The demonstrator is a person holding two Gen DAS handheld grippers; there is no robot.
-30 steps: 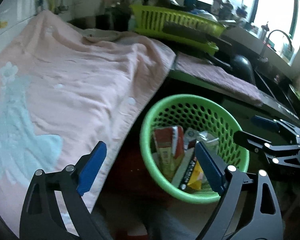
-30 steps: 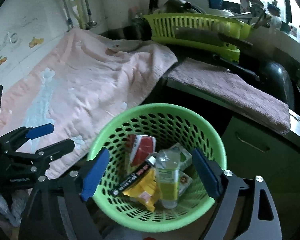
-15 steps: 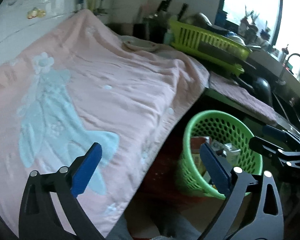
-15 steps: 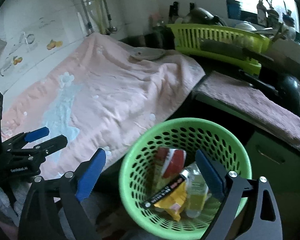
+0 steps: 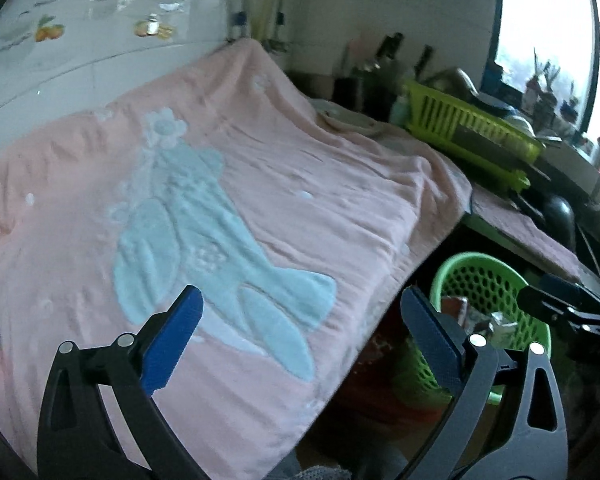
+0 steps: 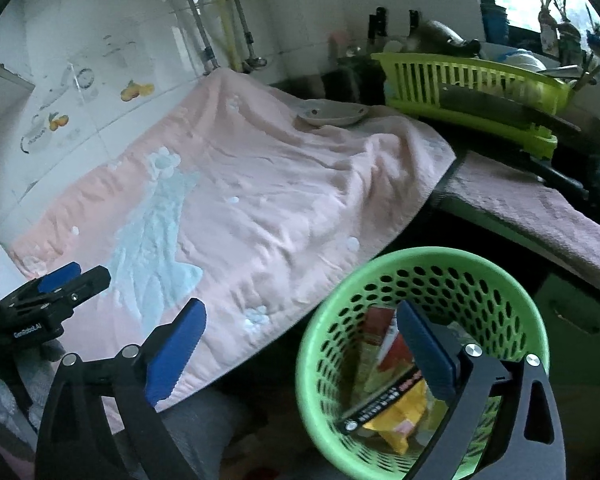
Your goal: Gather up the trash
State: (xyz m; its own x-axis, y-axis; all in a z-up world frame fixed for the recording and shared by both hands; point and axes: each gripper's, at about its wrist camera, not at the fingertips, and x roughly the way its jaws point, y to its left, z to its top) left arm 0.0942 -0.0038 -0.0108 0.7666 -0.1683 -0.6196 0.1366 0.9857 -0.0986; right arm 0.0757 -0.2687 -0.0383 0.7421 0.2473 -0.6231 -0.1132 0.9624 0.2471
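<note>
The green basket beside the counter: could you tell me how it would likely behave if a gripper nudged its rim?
The green basket is perforated thin plastic, so probably light and somewhat flexible at the rim. It stands taller than most of the trash lying low inside, so a rim nudge would likely slide or tip it.

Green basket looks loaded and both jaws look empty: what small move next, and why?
Probably sweep the left gripper along the pink towel looking for leftovers. The green basket already holds wrappers and cartons, nothing sits in either gripper, the right gripper jaws are opening, and the towel shows only a shallow dish.
</note>
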